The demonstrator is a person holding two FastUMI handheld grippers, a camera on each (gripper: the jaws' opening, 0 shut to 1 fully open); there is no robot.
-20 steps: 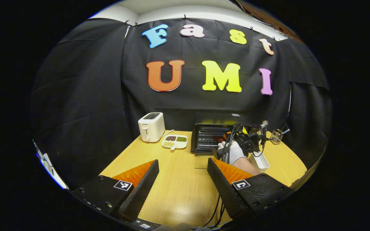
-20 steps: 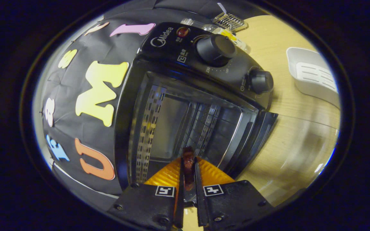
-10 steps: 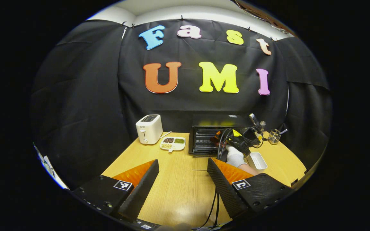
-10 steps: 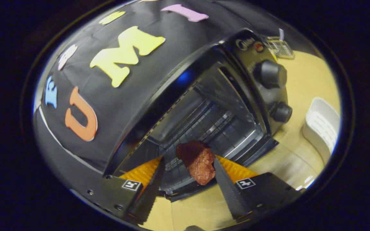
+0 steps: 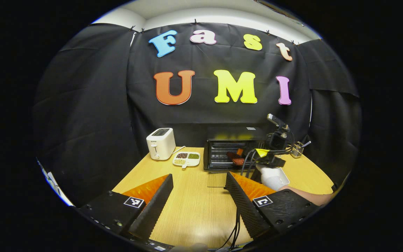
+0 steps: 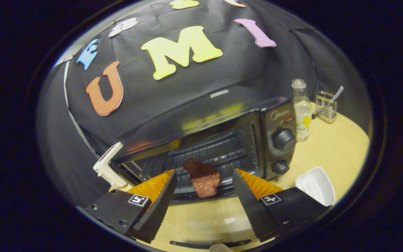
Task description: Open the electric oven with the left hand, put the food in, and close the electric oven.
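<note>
The right gripper (image 6: 203,196) is spread wide; the food (image 6: 202,177) lies just beyond it on the open electric oven's (image 6: 222,147) rack.

Oven open, food sitting inside

Left gripper (image 5: 198,196) hangs wide open over the table (image 5: 194,206); far off, the oven (image 5: 231,154) holds the food (image 5: 237,160), toaster (image 5: 160,143) further left.
</note>
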